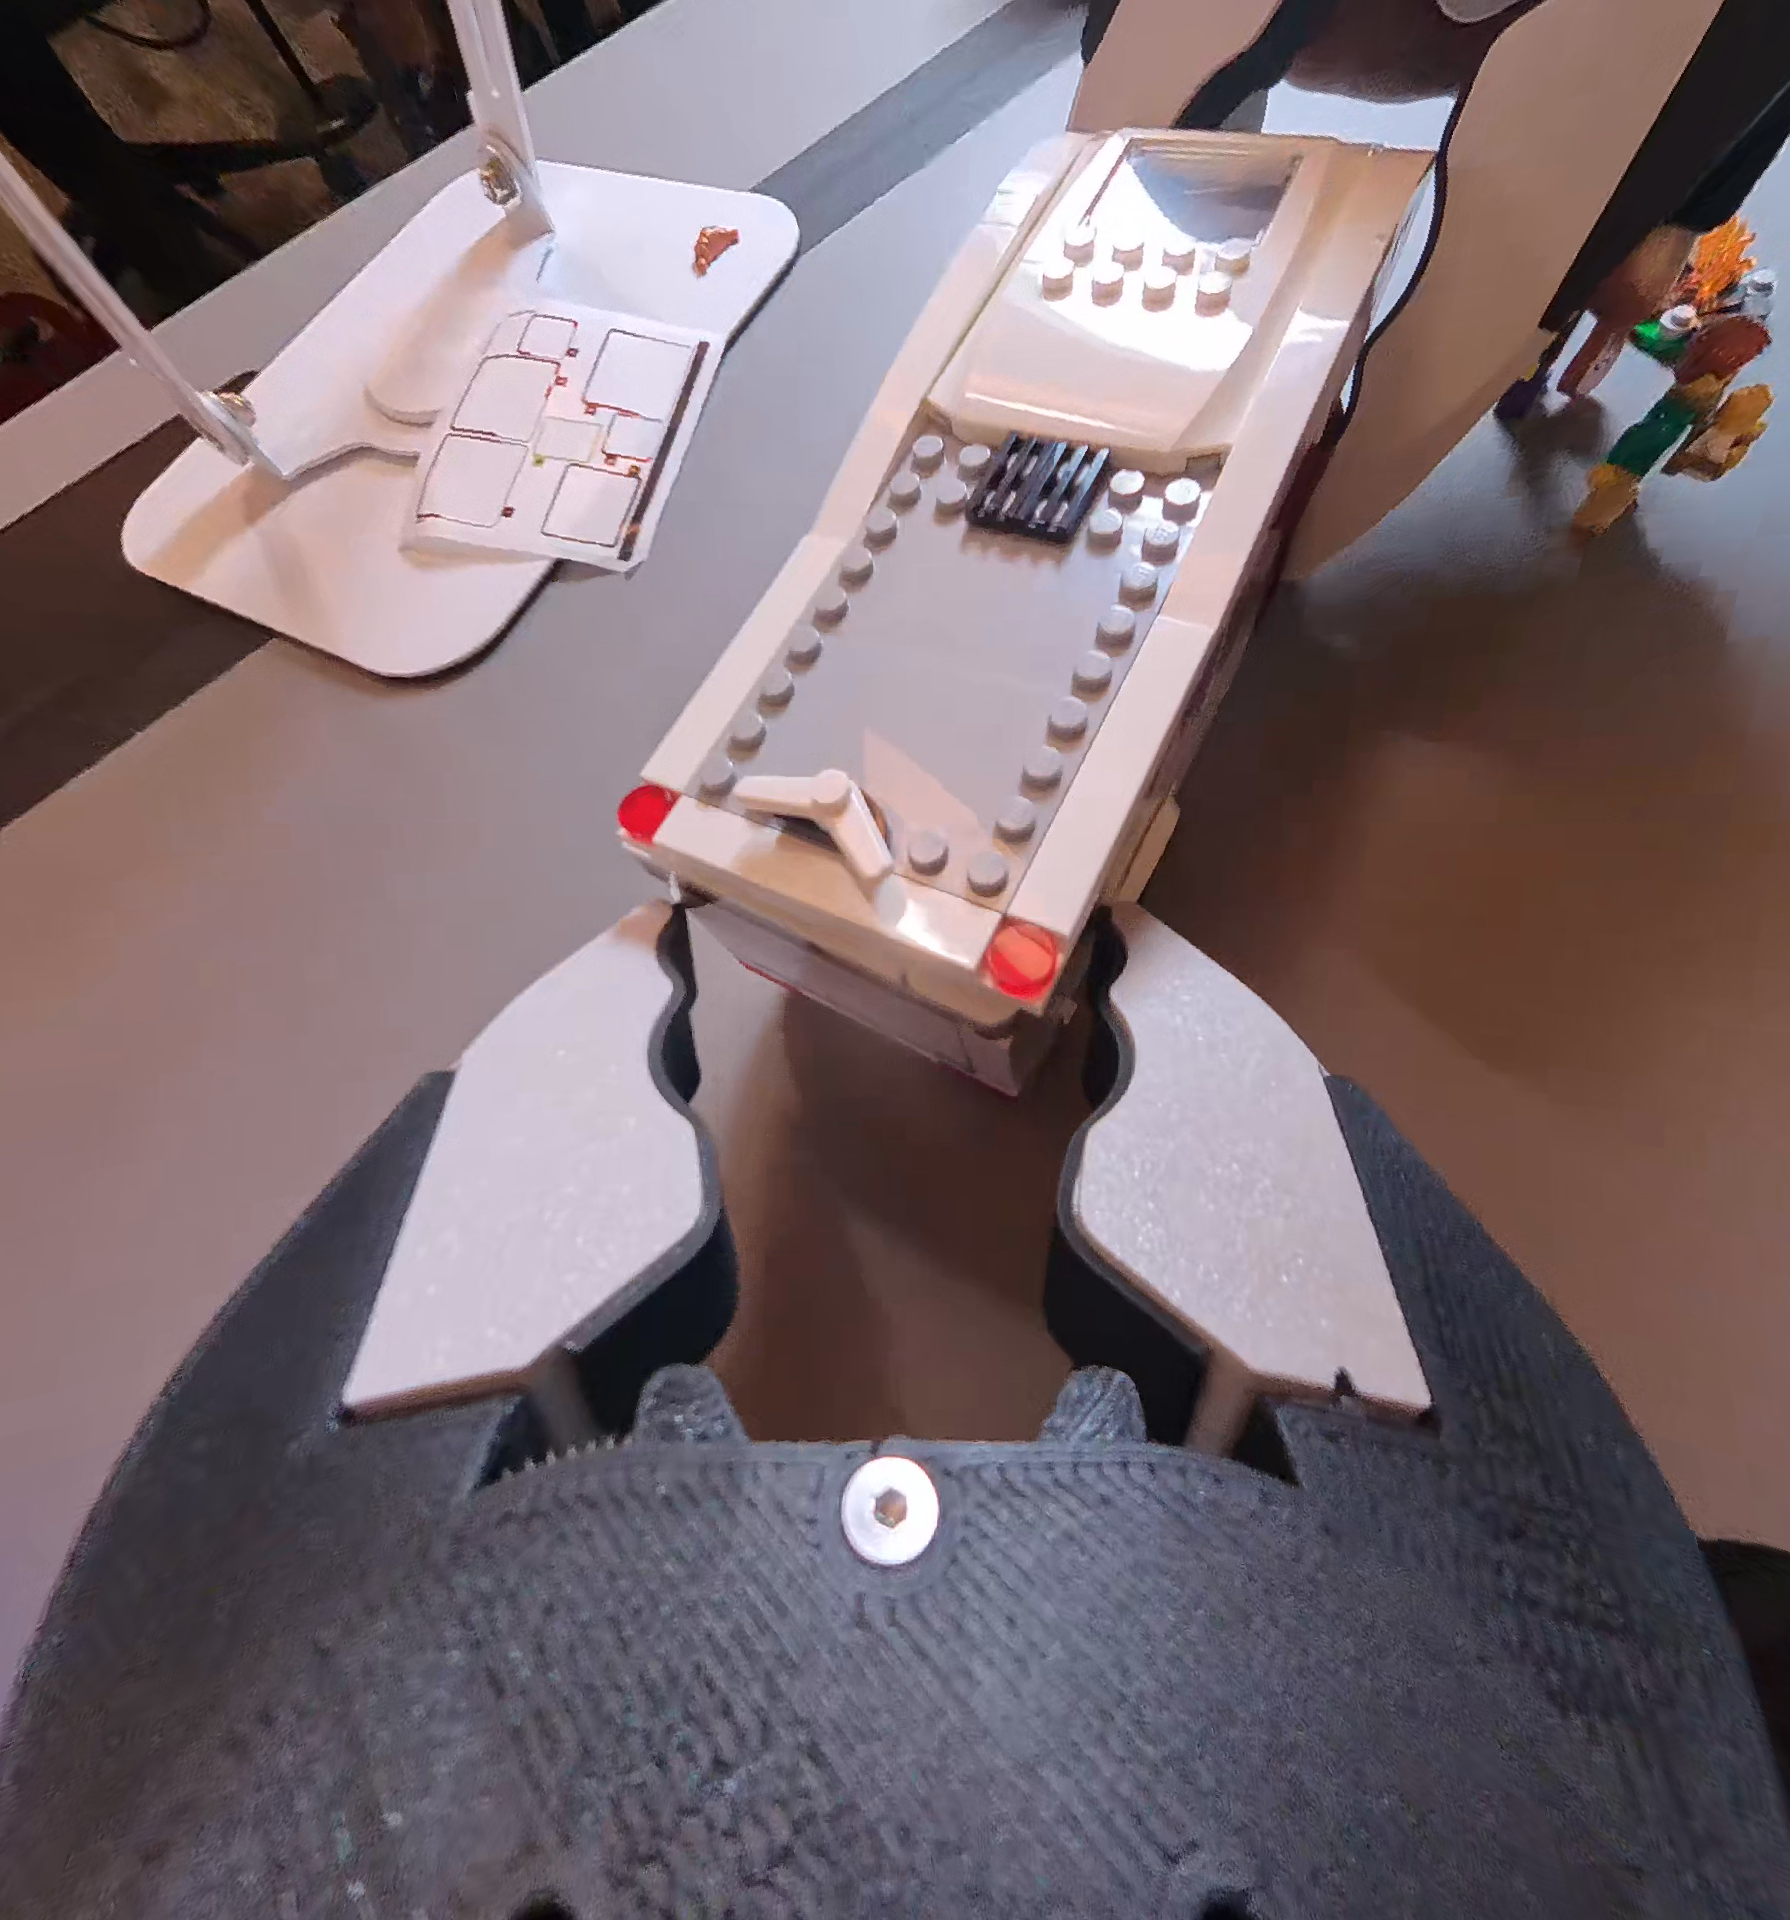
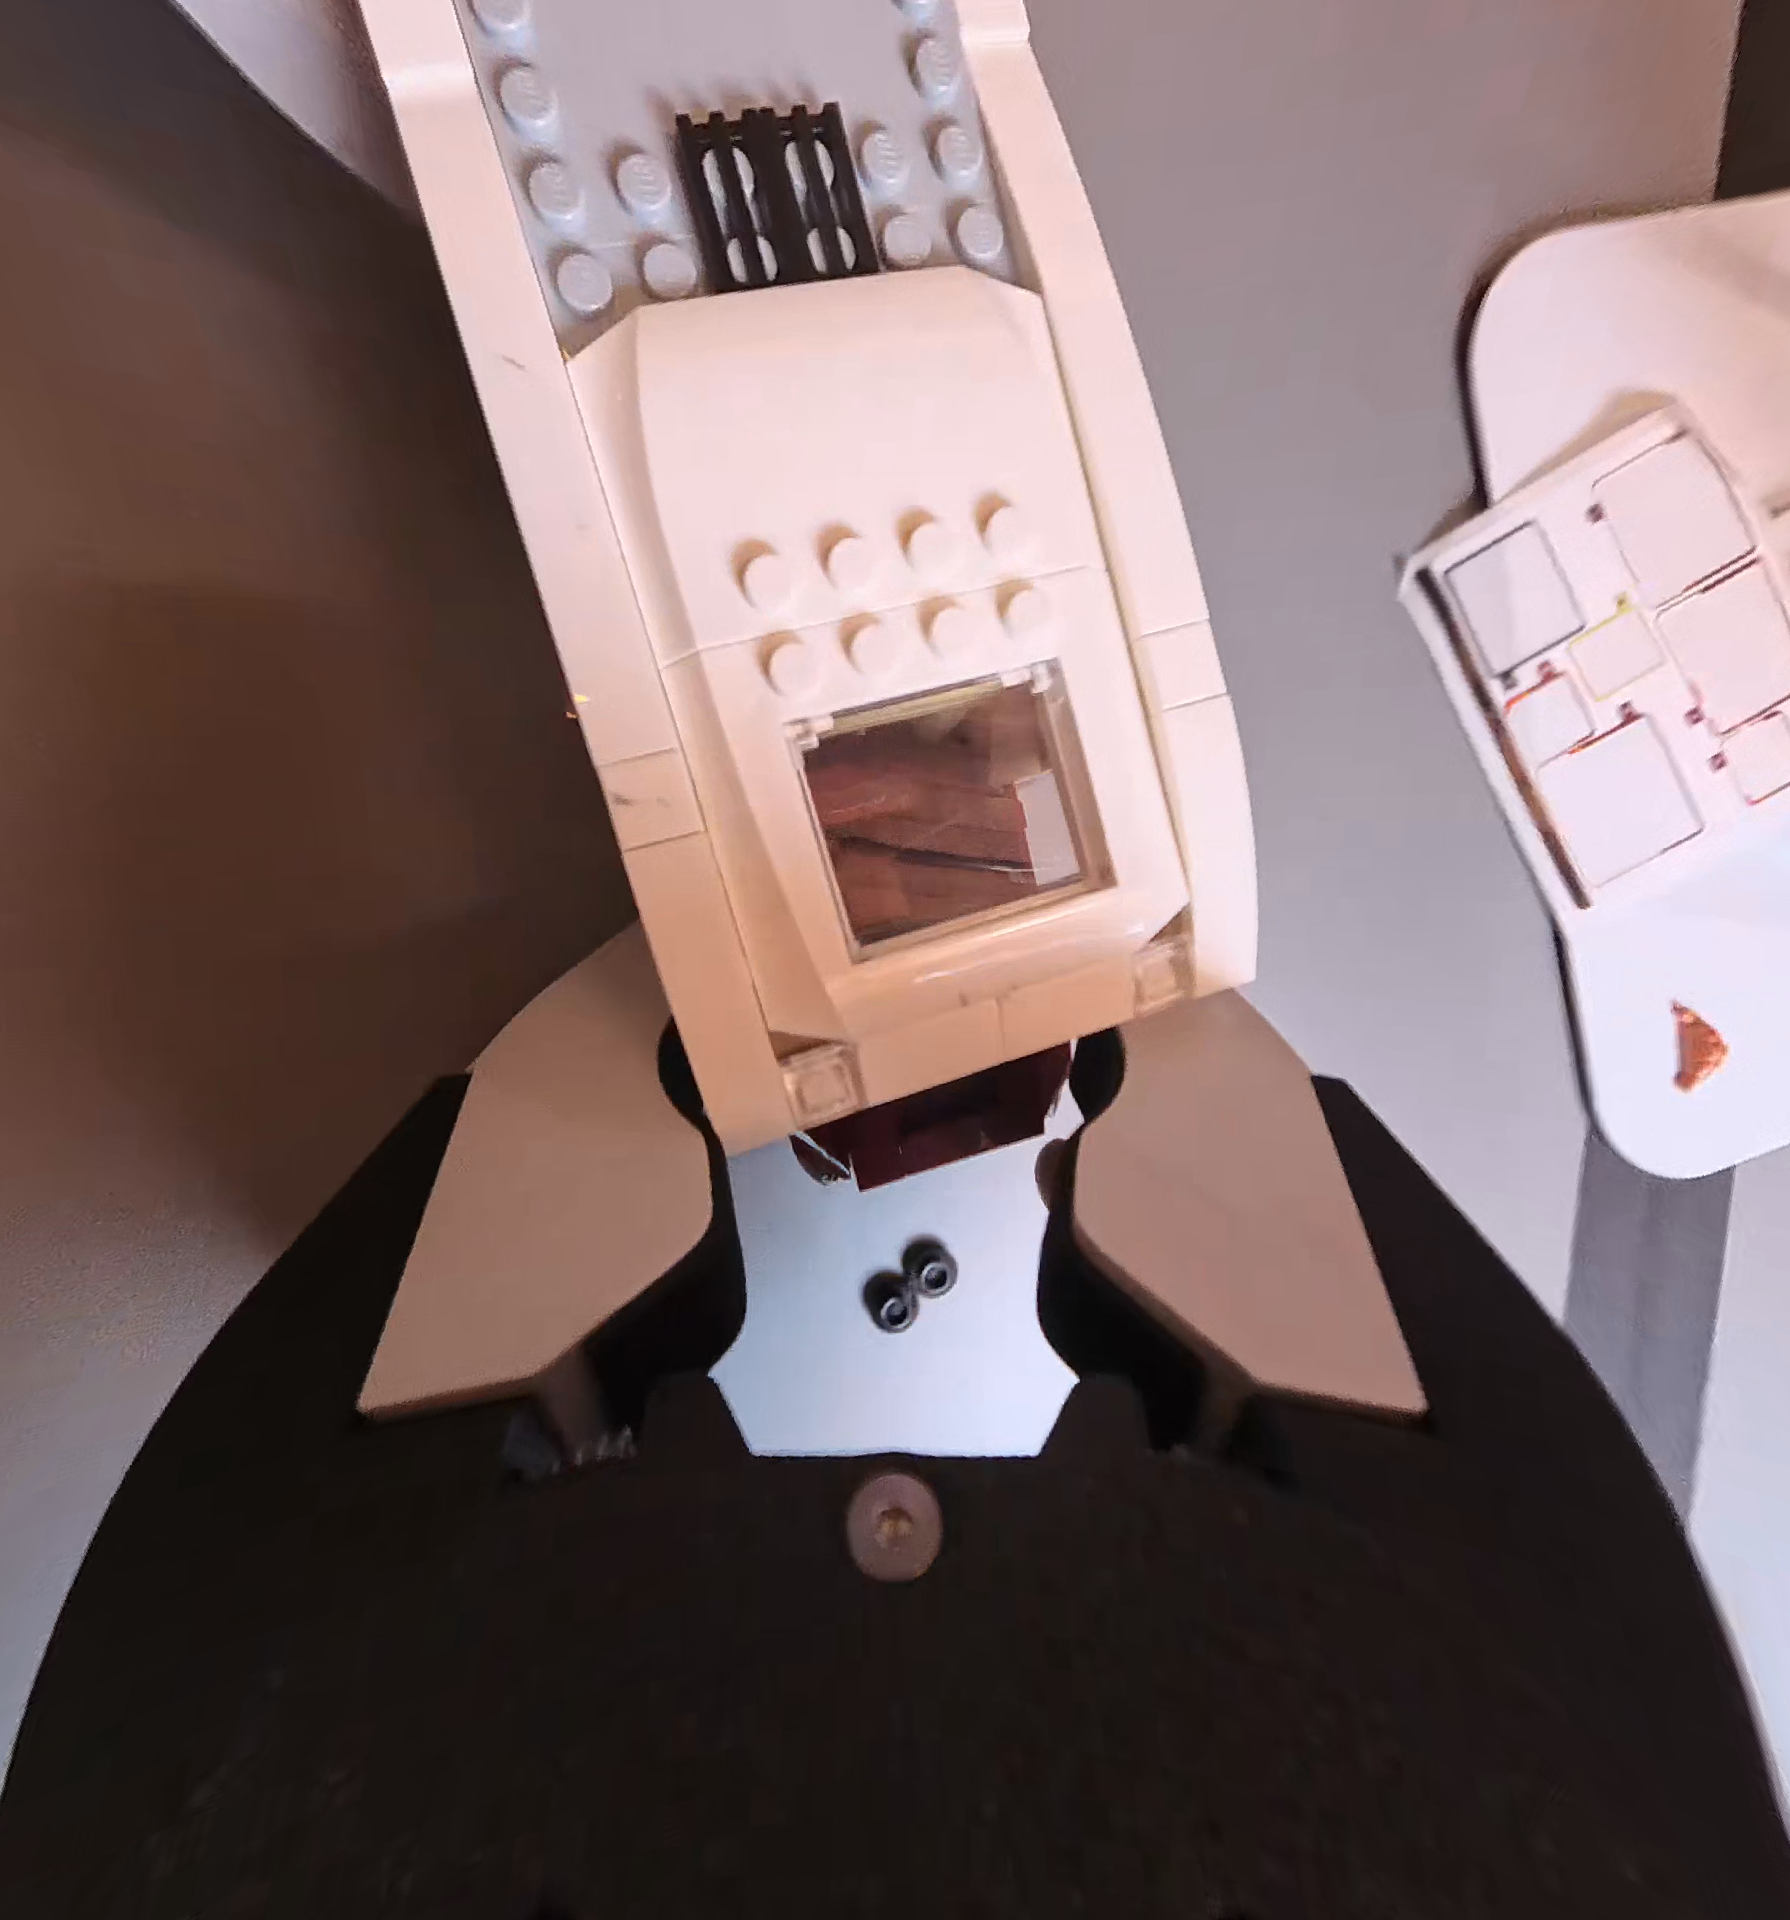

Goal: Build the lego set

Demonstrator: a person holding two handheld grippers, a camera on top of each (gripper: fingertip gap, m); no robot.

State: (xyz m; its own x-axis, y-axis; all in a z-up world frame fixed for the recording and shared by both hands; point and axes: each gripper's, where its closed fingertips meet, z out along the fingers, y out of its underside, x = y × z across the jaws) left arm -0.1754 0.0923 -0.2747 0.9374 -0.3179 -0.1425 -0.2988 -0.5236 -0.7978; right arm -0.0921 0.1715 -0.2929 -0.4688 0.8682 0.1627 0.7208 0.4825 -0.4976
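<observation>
A white brick-built vehicle with a grey studded roof, a black grille and red round lights is held between my two grippers. My left gripper is closed on its rear end, and both pads touch its sides below the red lights. My right gripper is closed on its front end, just below the clear windscreen and beside the dark red lower part. The right gripper's fingers show at the far end in the left wrist view. The vehicle hangs tilted above the brown table.
A white stand base lies at the left with a sheet of printed squares and a small brown piece on it. Colourful toy figures stand at the right. Two small dark round pieces lie under the right gripper.
</observation>
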